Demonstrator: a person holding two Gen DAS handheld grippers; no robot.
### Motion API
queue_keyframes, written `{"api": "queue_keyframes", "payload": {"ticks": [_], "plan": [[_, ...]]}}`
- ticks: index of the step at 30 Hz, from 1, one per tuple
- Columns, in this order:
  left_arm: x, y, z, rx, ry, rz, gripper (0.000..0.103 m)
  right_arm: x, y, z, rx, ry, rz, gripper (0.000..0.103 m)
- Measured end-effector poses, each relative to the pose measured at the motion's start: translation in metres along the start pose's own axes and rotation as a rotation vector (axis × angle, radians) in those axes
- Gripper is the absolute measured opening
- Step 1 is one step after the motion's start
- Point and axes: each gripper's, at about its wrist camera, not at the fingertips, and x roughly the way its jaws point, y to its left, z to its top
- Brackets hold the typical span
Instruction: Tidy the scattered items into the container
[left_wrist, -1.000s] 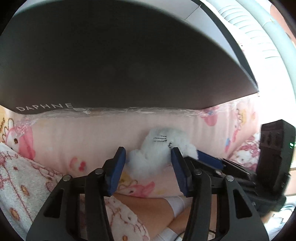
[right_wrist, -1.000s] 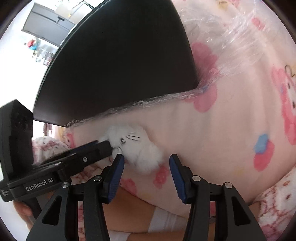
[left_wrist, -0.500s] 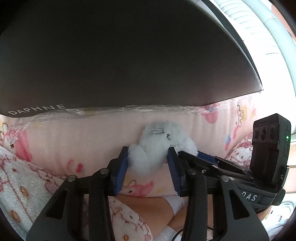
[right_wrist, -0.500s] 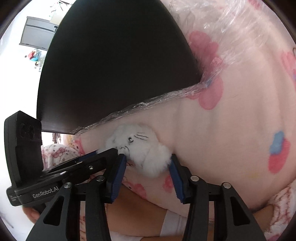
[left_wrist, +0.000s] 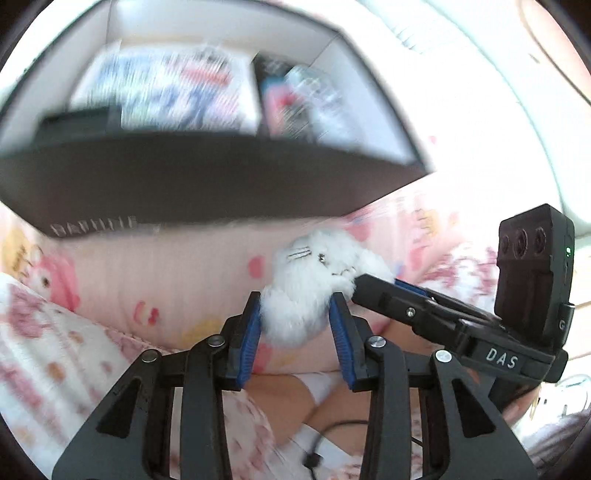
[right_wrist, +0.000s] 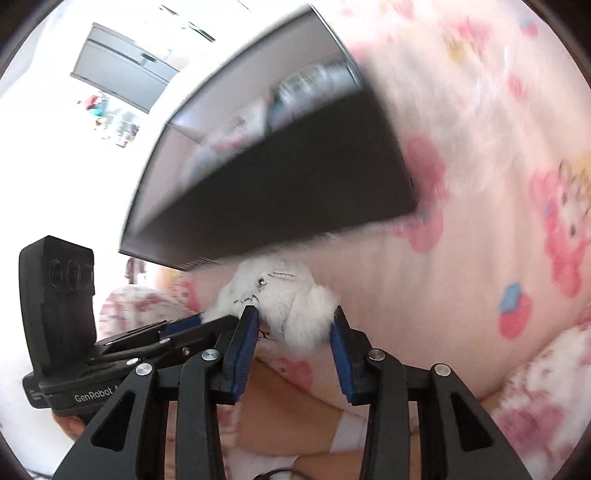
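Observation:
A white fluffy plush toy (left_wrist: 314, 273) with a stitched face is off the pink bedding, just in front of a dark shoebox (left_wrist: 221, 184). My left gripper (left_wrist: 295, 328) is closing, and its blue pads press the plush's lower body from both sides. My right gripper (right_wrist: 293, 336) is closing too, with the plush (right_wrist: 280, 295) squeezed between its pads. Each gripper shows in the other's view: the right gripper (left_wrist: 364, 284) comes in from the right, the left gripper (right_wrist: 199, 317) from the left. The box (right_wrist: 295, 192) is open on top, with blurred packets inside.
Pink cartoon-print bedding (left_wrist: 166, 280) under plastic wrap lies below and around the box. A fleecy patterned blanket (left_wrist: 44, 354) fills the lower left. A person's leg with a white sock (left_wrist: 321, 387) is below the grippers. Bright white furniture stands behind.
Both grippers narrowed onto the plush toy and rose with it. The view climbed from the box's dark side wall to over its rim, so its inside now shows.

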Motion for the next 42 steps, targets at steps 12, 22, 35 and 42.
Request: {"api": "queue_keyframes", "payload": {"ticks": [12,22,35,42], "plan": [[-0.074,-0.014,0.111,0.047,-0.197,-0.018,0.037,-0.034,0.067,0.108,-0.216,-0.182,-0.042,0.034],[0.135,-0.060,0.255,-0.087,-0.053,-0.001,0.035,0.049,0.047,0.237,-0.233,-0.023,-0.242,0.034],[0.159,-0.042,0.259,-0.170,-0.113,0.151,0.037,0.013,0.017,0.240,-0.222,-0.136,-0.284,0.032],[0.190,-0.058,0.275,-0.180,-0.053,0.229,0.037,-0.004,0.009,0.243,-0.184,-0.202,-0.288,0.032]]}}
